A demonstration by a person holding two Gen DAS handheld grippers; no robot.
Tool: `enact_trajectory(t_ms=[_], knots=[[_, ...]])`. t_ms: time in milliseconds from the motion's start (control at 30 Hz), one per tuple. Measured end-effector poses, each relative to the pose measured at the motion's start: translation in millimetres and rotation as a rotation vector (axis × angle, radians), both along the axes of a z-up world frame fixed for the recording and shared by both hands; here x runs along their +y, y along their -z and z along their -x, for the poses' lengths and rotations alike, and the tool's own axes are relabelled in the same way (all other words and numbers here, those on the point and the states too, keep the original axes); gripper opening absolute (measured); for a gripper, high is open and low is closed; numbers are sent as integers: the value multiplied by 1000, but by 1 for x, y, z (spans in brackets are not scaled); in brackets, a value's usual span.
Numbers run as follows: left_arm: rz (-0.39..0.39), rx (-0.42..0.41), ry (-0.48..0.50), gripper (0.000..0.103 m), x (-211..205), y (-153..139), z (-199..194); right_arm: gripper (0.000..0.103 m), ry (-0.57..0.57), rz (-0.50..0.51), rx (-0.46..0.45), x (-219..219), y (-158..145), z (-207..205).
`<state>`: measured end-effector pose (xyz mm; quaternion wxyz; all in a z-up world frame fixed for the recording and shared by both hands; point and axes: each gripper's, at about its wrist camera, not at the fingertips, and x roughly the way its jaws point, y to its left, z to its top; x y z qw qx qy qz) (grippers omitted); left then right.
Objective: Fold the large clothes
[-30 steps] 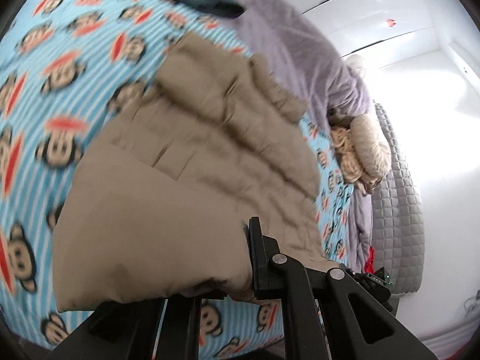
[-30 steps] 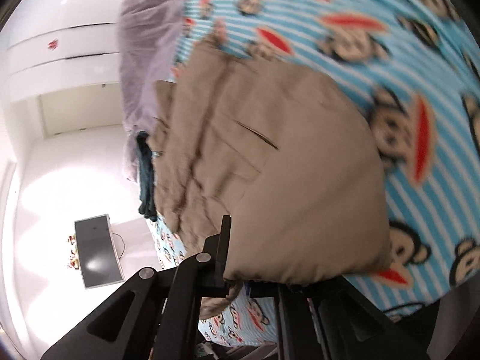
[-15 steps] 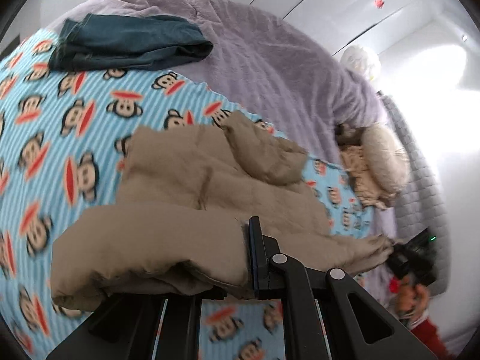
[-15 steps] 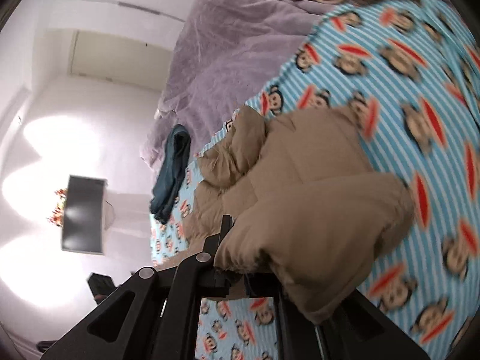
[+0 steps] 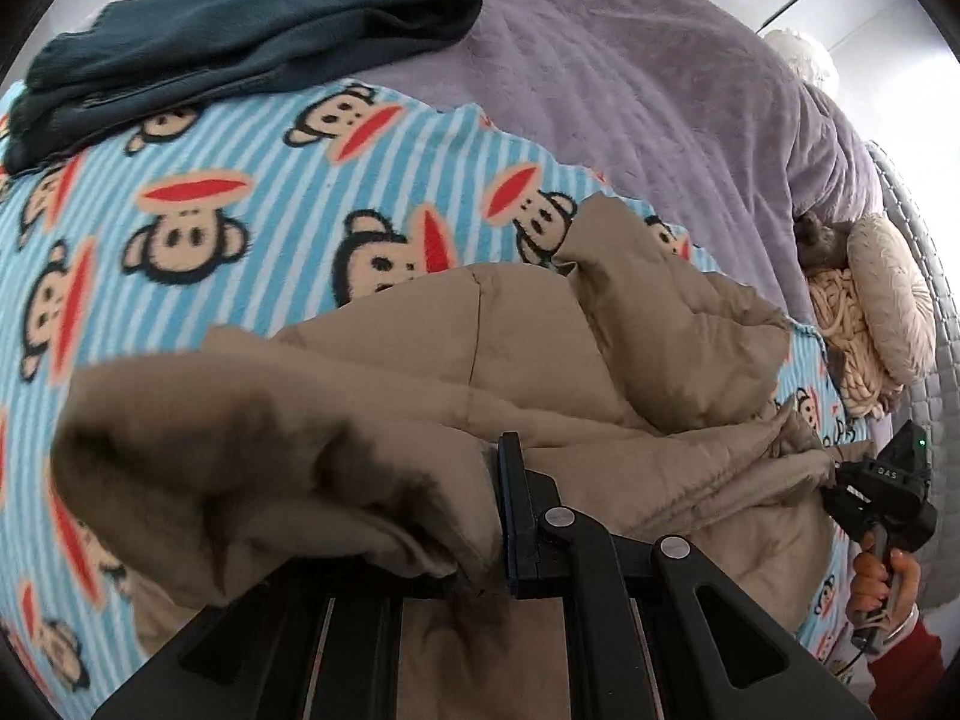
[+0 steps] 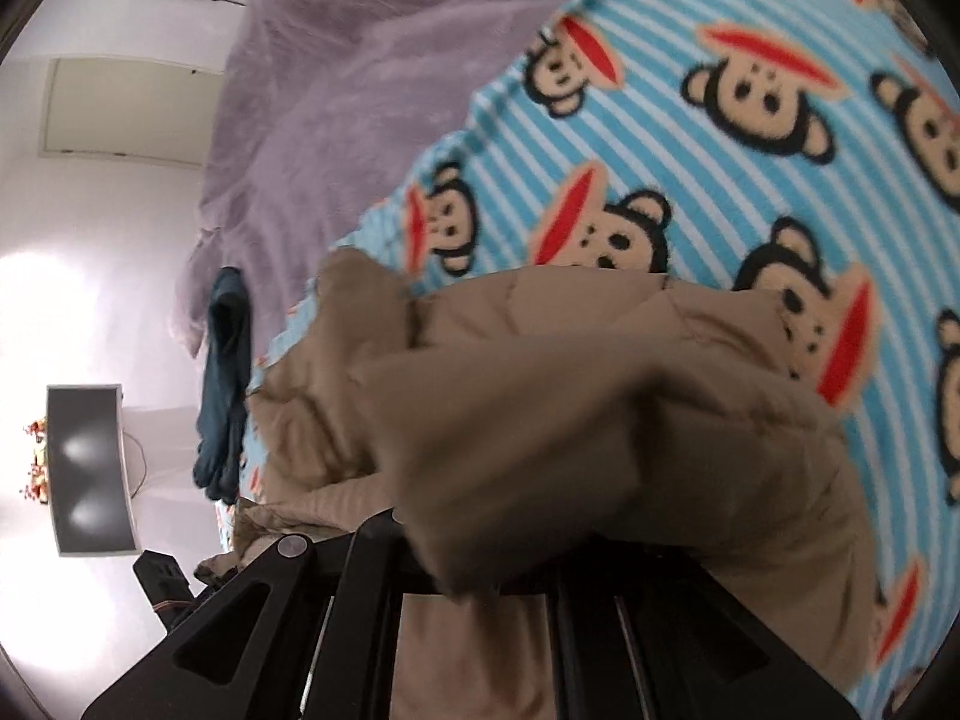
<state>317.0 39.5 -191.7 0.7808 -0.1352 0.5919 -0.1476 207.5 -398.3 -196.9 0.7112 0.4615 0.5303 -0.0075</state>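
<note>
left wrist view only: the right gripper [image 5: 840, 480] seen from outside at the far right, its handle in a hand [image 5: 882, 582] with a red sleeve [image 5: 906, 678] below; a cream cushion [image 5: 888, 294] and a knitted bundle [image 5: 840, 324] beyond that gripper; folded dark clothes [image 5: 240, 42] lying well ahead, partly on the purple quilt [image 5: 600, 78], seen broad and flat;
right wrist view only: a dark screen [image 6: 90, 468] on a white stand off to the left, a pale door [image 6: 132, 108] above it, a black device [image 6: 162, 582] low at the left, just beside the gripper's frame; the dark clothes appear here as a narrow strip at the bed's edge;
both views: monkey-print blanket [image 5: 180, 228] spread ahead of the fingers, the quilt farther on;
left gripper [image 5: 480, 516]: jaws together, clamped on a fold of the tan coat [image 5: 540, 360]; the cloth bunches over the left finger and hides it; the right finger's blue-edged pad presses the fabric;
right gripper, own view [image 6: 480, 546]: fingertips buried under tan cloth; jaws closed on the coat's edge; in the left view its tip meets the coat's right corner;
coat: padded, quilted, crumpled; it lies between the two grippers and stretches ahead of both onto the blanket; its near edge is lifted at each gripper, and the far part rests on the blanket, short of the quilt.
</note>
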Motion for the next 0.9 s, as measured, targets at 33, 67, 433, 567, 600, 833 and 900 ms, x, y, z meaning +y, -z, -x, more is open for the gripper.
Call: enact_trajectory(t_ms=[33,67,433,567,600,833,900], knots=[[-3,-1,5,12,-2,3,-2,7,8,-8,4,-1,8,-2],[-8,0,10,12,-3,5,-4,7,13,-12,6,-1,12,-3],[-61,-158,61,34,-5,-56,30,43,-74,78,-42,4,-17,-6],[-106,-222,86,34,-6,-74,45,71,-129,183,-132,10,-59,7],[-117,-239,83,42,-5,-77,47,71,-137,196,-142,13,-65,9],[-171,-334,103,99,-13,-91,61,22,-238,232,-129,45,-65,17],[-213,-348,185,91,-33,-82,65,21,-301,255,-138,64,-61,16]])
